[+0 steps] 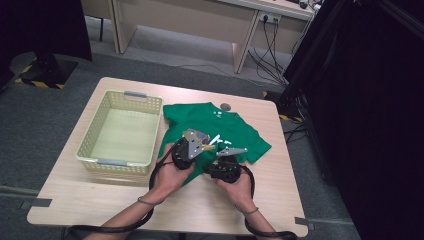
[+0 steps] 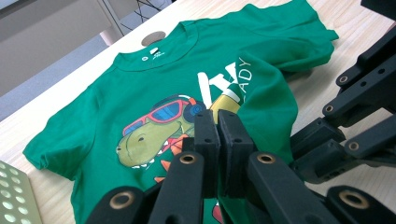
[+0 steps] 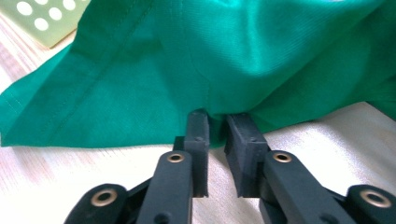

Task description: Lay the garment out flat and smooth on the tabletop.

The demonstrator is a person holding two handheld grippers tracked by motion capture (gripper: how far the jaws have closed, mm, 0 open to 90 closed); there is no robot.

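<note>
A green cotton T-shirt with a cartoon dinosaur print [image 1: 215, 131] is seen spread flat on the pale wooden worktop [image 1: 280, 190], collar toward the far edge and hem toward the person, so that its long axis runs from near to far. Just beside it, on its left, a pale yellow perforated plastic basket [image 1: 121, 131] is placed.

Both tongs are held over the near half of the shirt, side by side. The left tongs [image 2: 217, 135] are brought together, and a raised fold of the green cloth appears to be pinched between them, just below the dinosaur print. The right tongs [image 3: 218, 128] are set at the hem with the edge of the fabric between the tips; a narrow gap is left, and whether the cloth is truly pressed cannot be told.

The coming move is judged to turn on this: the shirt lies ahead of both tongs, with the hem nearest them, so a fold away from the person would be natural.

Grey carpet [image 1: 45, 125] and a light wooden desk [image 1: 200, 20] are seen beyond the worktop, with dark equipment at the right.
</note>
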